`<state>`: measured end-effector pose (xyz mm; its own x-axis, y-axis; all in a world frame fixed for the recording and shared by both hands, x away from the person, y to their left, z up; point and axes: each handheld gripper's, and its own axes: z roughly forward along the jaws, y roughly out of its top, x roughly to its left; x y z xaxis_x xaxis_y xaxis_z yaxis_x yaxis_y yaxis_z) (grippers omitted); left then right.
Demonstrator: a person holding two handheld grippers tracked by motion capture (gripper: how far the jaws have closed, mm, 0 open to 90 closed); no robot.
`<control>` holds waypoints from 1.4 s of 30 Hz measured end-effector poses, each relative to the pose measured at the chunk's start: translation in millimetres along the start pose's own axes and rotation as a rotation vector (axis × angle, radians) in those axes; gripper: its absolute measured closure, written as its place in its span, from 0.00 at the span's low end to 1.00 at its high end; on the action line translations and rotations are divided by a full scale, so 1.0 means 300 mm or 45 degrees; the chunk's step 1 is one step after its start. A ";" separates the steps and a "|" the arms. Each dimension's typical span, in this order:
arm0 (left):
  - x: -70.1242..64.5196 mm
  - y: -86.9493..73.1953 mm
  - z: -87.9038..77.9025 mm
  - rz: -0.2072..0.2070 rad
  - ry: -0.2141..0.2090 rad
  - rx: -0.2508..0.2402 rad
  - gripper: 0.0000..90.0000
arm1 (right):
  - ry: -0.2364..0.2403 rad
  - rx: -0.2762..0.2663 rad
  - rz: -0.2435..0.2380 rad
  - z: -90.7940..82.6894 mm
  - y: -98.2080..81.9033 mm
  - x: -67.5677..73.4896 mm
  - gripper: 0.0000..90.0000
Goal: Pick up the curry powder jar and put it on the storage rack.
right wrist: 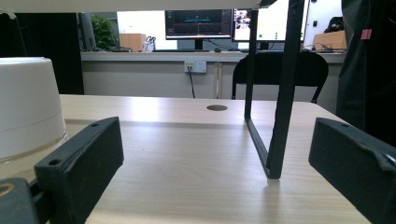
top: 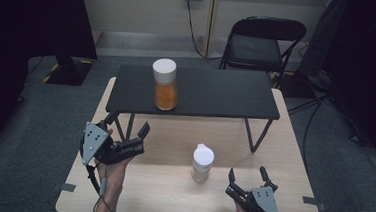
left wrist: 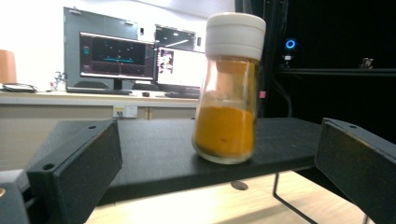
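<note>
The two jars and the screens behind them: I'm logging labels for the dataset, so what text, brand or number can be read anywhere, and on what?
No text is readable.
Orange-powder glass jar with white cap: no label shows.
Smaller white-capped clear jar: no label shows.
Monitors on the back counter: screen content too small and blurred to read.
White wall socket: no legible marking.

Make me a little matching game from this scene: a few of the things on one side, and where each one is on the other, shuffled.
Things:
1. glass jar of orange powder with a white cap
2. small clear jar with a white lid
3. left gripper
4. black folding chair

Places:
A. on the floor behind the table
B. on the pale wooden table
C. on the black raised shelf
D. raised in front of the shelf's left end

Pairs: 1-C, 2-B, 3-D, 4-A
</note>
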<state>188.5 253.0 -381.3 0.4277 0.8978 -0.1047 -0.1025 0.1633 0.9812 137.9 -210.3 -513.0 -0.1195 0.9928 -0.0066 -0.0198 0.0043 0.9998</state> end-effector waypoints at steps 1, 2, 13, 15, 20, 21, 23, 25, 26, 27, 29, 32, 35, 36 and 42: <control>-0.002 -0.007 -0.008 -0.001 0.001 -0.001 0.00 | 0.000 0.000 0.000 0.000 0.000 0.000 0.02; -0.003 -0.011 -0.015 0.003 -0.001 0.002 0.00 | 0.000 0.000 0.000 0.000 0.000 0.000 0.02; -0.028 -0.089 -0.088 0.035 0.021 0.005 0.00 | 0.000 0.000 0.000 0.000 0.000 0.000 0.02; -0.043 -0.121 -0.103 0.036 0.028 -0.003 0.00 | 0.000 0.000 0.000 0.000 0.000 0.000 0.02; -0.068 -0.198 -0.128 0.063 0.054 0.009 0.00 | 0.000 0.000 -0.001 0.000 0.000 0.000 0.02; -0.067 -0.210 -0.130 0.057 0.055 0.018 0.00 | 0.000 0.000 -0.001 0.000 0.000 0.000 0.02; -0.065 -0.236 -0.134 0.049 0.044 0.030 0.00 | 0.000 0.000 0.000 0.000 0.000 0.000 0.02; -0.071 -0.260 -0.136 0.058 0.045 0.049 0.00 | -0.001 0.000 0.000 0.000 0.000 0.001 0.02; -0.070 -0.277 -0.136 0.049 0.035 0.058 0.00 | -0.001 0.000 0.000 0.000 0.000 0.001 0.02; -0.071 -0.289 -0.135 0.047 0.032 0.060 0.00 | -0.001 0.000 0.000 0.000 0.000 0.001 0.02; -0.067 -0.327 -0.134 0.026 0.009 0.047 0.00 | 0.001 0.000 0.000 0.000 0.000 0.000 0.02; -0.080 -0.359 -0.134 0.069 0.026 0.072 0.00 | 0.004 0.000 0.000 0.000 0.000 -0.002 0.02; -0.075 -0.380 -0.139 0.059 0.027 0.080 0.00 | 0.005 0.000 -0.001 0.000 0.000 -0.002 0.02; -0.076 -0.385 -0.140 0.070 0.034 0.080 0.00 | 0.005 0.000 -0.001 0.000 0.000 -0.002 0.02; -0.080 -0.412 -0.138 0.112 0.059 0.093 0.00 | 0.006 0.000 -0.001 0.000 0.000 -0.002 0.02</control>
<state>153.6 228.4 -506.7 0.3775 0.9257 -0.0232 -0.0713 0.0540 0.9960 138.0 -210.9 -513.0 -0.1238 0.9923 -0.0072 -0.0200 0.0048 0.9998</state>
